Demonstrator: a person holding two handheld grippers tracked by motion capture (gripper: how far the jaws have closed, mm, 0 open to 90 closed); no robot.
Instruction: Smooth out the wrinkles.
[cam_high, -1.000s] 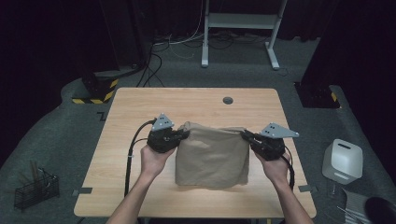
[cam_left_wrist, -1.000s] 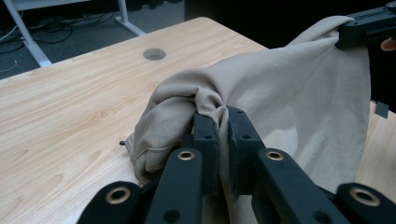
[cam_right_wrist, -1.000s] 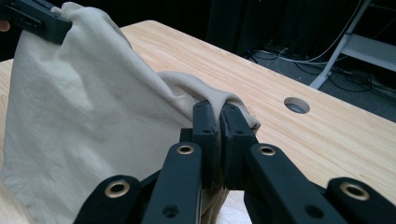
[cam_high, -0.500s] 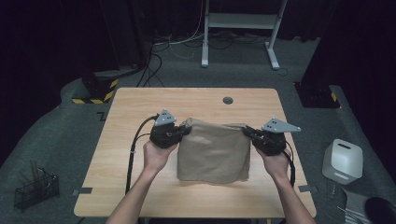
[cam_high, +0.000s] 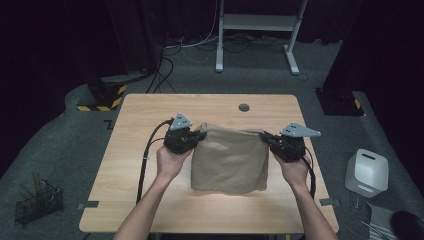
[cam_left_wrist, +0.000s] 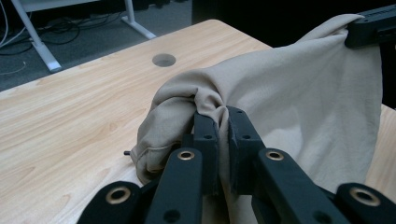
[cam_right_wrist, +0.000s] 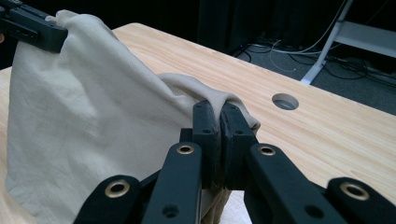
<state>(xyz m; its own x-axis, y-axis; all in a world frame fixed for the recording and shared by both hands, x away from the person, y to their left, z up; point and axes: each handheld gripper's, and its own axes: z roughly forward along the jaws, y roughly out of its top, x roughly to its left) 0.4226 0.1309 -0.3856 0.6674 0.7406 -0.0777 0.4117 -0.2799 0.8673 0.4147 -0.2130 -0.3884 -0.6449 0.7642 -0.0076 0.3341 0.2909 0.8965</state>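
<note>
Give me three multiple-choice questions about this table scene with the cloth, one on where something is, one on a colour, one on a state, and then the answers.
1. Where is the round hole in the table?
A. near the far edge
B. near the person's edge
C. under the cloth

2. What colour is the cloth?
A. blue
B. beige
C. red

3. How do the two claws stand?
A. both wide open above the cloth
B. one shut, one lying on the table
C. both shut on the cloth

Answers:
1. A, since the high view shows the hole beyond the cloth, by the far edge.
2. B, since it is beige in each view.
3. C, since the left claw and the right claw each pinch a top corner of the cloth.
</note>
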